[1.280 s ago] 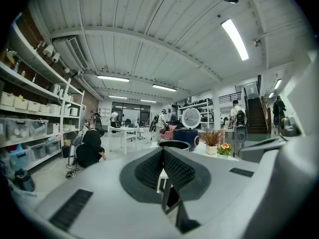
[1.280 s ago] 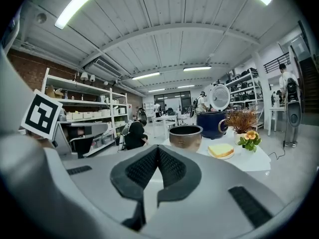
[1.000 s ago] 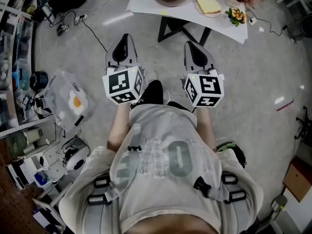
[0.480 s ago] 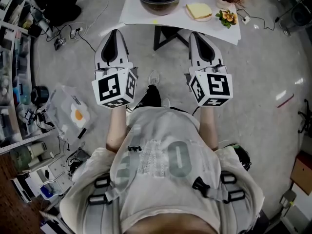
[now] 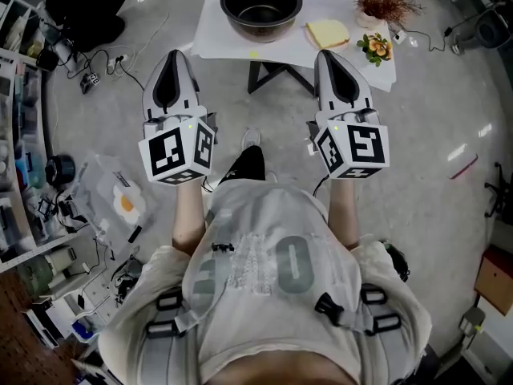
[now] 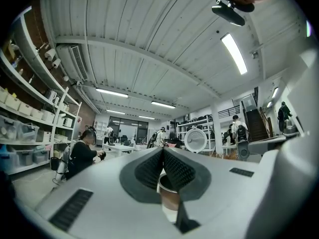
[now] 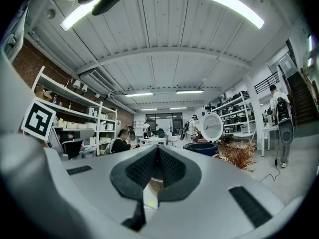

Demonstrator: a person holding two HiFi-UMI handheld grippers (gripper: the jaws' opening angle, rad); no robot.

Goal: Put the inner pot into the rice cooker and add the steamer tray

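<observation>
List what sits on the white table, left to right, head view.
Round dark metal inner pot → pale yellow square slab on a plate → small bunch of yellow and orange flowers.

A white table (image 5: 215, 40) stands on the grey floor. At its right end are a dried brown plant (image 5: 383, 2) and a small pot of orange flowers (image 5: 374, 46), close together. On the floor at the left lies a clear bag with a fried-egg picture (image 5: 120, 200), and black cables (image 5: 90, 79) are further up. A round white fan (image 6: 195, 139) stands far behind. A person in black (image 6: 82, 153) crouches beside the shelves (image 6: 27, 131).
</observation>
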